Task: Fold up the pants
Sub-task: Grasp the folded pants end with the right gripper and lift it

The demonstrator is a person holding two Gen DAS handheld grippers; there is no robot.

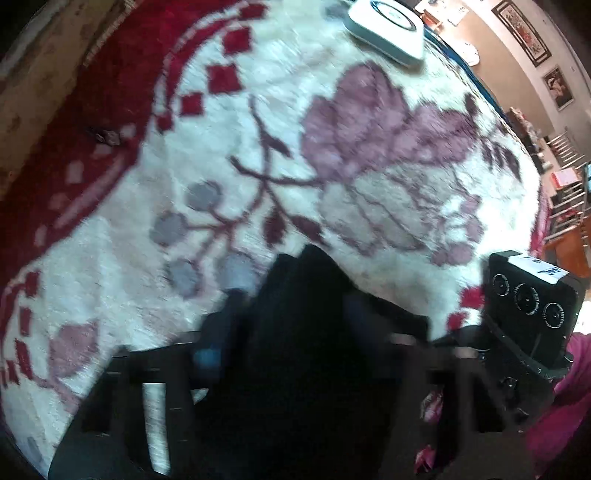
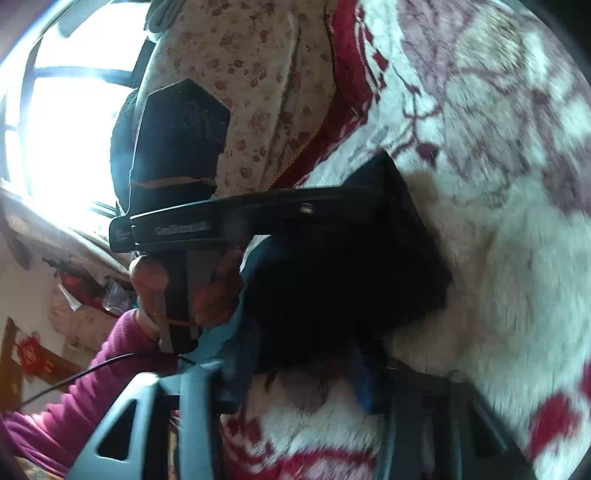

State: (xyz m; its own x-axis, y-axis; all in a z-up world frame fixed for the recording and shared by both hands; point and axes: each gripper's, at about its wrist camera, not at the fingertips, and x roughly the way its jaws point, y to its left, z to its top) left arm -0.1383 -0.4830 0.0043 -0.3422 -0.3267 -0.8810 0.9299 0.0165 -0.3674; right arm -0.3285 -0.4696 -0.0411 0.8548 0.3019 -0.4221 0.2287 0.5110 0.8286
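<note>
The black pants [image 1: 303, 332] hang bunched between the fingers of my left gripper [image 1: 295, 325], which is shut on them above the white and red floral blanket [image 1: 332, 110]. In the right wrist view the same black pants [image 2: 332, 277] fill the middle, and my right gripper [image 2: 295, 354] is shut on their lower edge. The left gripper's body [image 2: 177, 155] and the hand holding it show at the left of that view, close beside the cloth. The right gripper's body [image 1: 532, 306] shows at the right of the left wrist view.
A white flat device [image 1: 388, 29] lies on the blanket at the far side. A floral pillow or cover [image 2: 251, 92] stands behind the blanket by a bright window [image 2: 74, 110]. Furniture and framed pictures [image 1: 524, 33] line the wall to the right.
</note>
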